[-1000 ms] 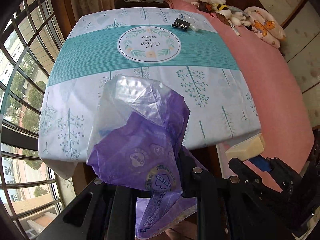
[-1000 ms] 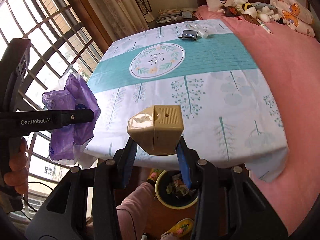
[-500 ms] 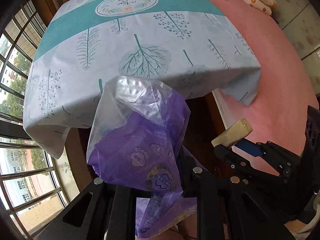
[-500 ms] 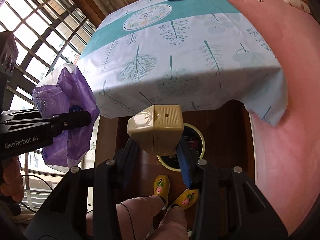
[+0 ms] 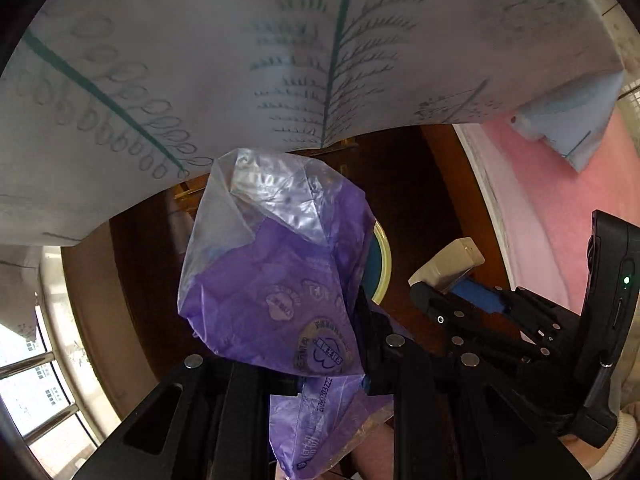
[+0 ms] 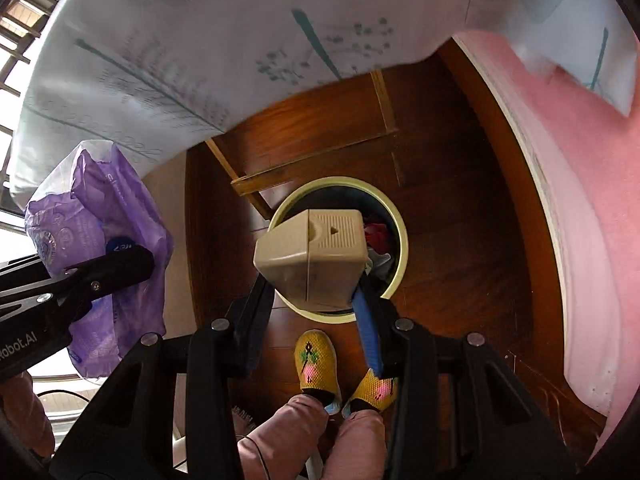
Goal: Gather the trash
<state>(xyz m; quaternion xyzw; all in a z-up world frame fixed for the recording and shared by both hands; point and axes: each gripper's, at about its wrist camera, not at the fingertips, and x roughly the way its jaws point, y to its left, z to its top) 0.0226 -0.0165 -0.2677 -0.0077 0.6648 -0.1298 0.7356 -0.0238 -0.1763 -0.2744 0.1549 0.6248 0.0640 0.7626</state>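
The right hand-held gripper (image 6: 316,300) squeezes a hard, light beige plastic box (image 6: 310,258) right above the round yellow-rimmed bin (image 6: 396,220). Beside the bin, the left hand-held gripper (image 5: 296,364) pinches a soft, crinkly purple plastic bag (image 5: 276,280).

Purple printed plastic bag (image 5: 276,280), beige box (image 6: 312,256), yellow-rimmed bin (image 6: 400,236), teal tree-patterned tablecloth (image 5: 280,60)

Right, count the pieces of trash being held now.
2. The purple plastic bag is clamped in the left gripper; the beige box is clamped in the right gripper, in line with the trash bin.
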